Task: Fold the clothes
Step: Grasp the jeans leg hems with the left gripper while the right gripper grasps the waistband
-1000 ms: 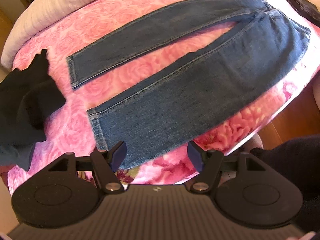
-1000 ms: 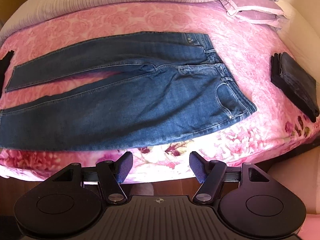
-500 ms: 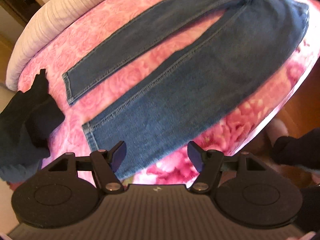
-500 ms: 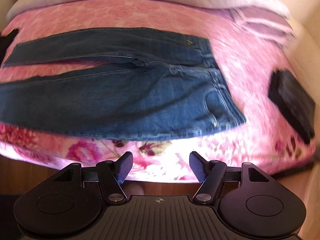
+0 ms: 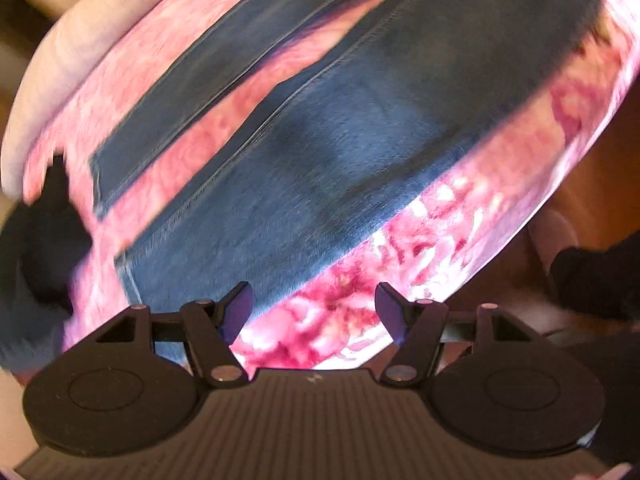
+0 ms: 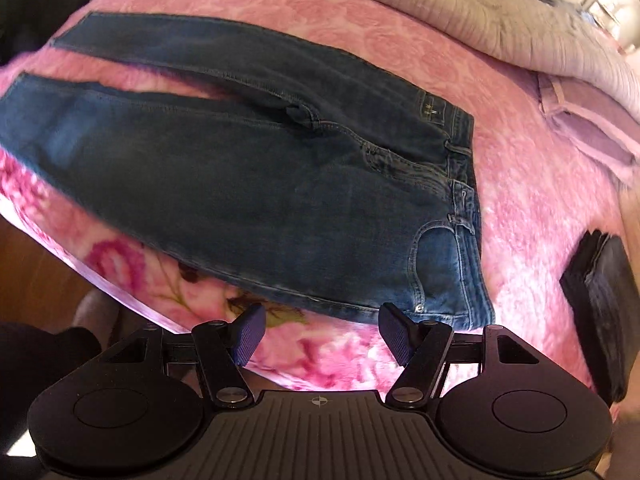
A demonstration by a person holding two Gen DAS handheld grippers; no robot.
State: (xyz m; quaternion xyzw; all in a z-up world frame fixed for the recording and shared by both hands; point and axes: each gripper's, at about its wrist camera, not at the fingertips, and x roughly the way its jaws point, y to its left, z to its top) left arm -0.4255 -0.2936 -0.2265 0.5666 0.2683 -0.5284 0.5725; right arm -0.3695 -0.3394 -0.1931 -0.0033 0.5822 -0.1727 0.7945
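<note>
Right wrist: jeans (image 6: pixel 260 184) mid-frame, heavy floppy denim, best pinched at waistband (image 6: pixel 466 200) w/ gripper (image 6: pixel 320 330) jaws apart, empty.

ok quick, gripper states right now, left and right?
Left gripper: open, nothing between the fingers, above the jeans hem end.
Right gripper: open, empty, near the jeans' waistband corner.

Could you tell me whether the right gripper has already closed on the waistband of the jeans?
No, the right gripper is open with nothing between its fingers, short of the jeans lying flat on the pink blanket.
</note>
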